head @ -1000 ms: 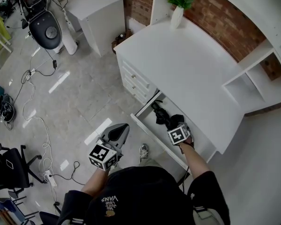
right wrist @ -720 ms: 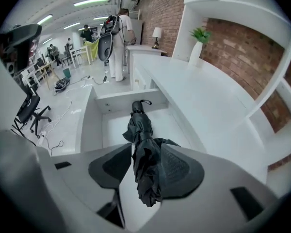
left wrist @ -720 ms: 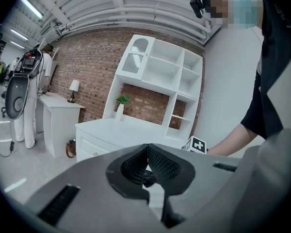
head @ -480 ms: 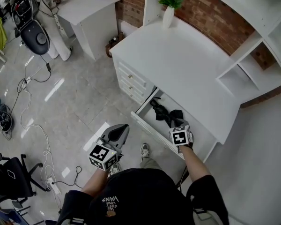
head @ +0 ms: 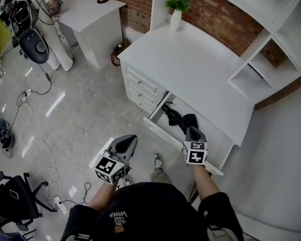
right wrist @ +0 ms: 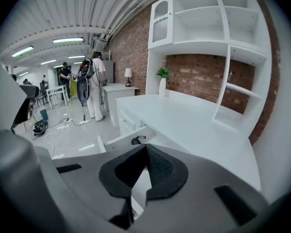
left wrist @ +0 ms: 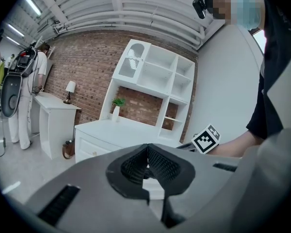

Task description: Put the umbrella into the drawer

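The black folded umbrella [head: 176,118] lies inside the open white drawer [head: 166,134] under the desk top; its strap end [right wrist: 135,141] shows in the right gripper view. My right gripper [head: 192,131] hovers above the drawer's near end, just over the umbrella, shut and empty; its jaws [right wrist: 146,146] meet with nothing between them. My left gripper [head: 130,139] is held over the floor left of the drawer, jaws together [left wrist: 147,147] and empty. The right gripper's marker cube [left wrist: 206,139] appears in the left gripper view.
The white desk [head: 200,69] carries a potted plant in a white vase [head: 176,13], with a shelf unit [head: 271,44] on the right. Closed drawers [head: 140,87] sit left of the open one. A small white table [head: 93,9], a person [head: 42,4], floor cables [head: 35,134] and an office chair [head: 12,197] are to the left.
My right gripper has let go of the umbrella, risen out of the drawer and shut. The umbrella stays in the drawer. My left gripper shifted slightly.
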`<state>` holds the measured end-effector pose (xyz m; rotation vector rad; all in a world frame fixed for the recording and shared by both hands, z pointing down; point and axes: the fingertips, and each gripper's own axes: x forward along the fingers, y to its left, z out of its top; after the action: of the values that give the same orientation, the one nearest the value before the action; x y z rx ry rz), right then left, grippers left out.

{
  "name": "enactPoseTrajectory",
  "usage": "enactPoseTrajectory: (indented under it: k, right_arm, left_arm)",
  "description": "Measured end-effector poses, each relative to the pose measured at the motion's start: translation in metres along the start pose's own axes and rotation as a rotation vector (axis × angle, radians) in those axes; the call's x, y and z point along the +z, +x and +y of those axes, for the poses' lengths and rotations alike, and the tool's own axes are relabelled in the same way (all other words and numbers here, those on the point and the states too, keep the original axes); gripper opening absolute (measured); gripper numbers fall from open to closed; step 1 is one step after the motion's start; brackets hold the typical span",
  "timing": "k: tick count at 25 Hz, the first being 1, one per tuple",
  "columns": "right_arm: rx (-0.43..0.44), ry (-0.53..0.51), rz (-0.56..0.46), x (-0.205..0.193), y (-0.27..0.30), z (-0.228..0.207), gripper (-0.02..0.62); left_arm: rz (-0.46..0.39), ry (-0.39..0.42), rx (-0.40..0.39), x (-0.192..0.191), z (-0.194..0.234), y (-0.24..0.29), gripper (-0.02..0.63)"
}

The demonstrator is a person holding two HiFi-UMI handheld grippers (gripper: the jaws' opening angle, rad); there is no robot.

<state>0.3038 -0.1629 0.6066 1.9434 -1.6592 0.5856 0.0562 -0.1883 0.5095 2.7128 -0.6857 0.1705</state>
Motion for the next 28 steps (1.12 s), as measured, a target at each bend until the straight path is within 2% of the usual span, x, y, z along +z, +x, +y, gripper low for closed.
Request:
enactPoseTrajectory:
  k: [6, 13, 28]
  right_arm:
    - [-0.042, 0.065, -0.088, 0.010, -0.041, 0.019, 0.000]
    - [-0.041, 0.173, -0.187, 0.019, -0.089, 0.047, 0.000]
    - [-0.081, 0.264, -0.315, 0.008, -0.186, 0.095, 0.000]
  left_arm:
    - [0.008, 0.015, -0.031, -0.007, -0.002, -0.027, 0.008]
    - [0.004, 0.038, -0.062, -0.010, -0.003, -0.058, 0.008]
    - [-0.014, 0.069, -0.145, -0.017, -0.018, -0.110, 0.008]
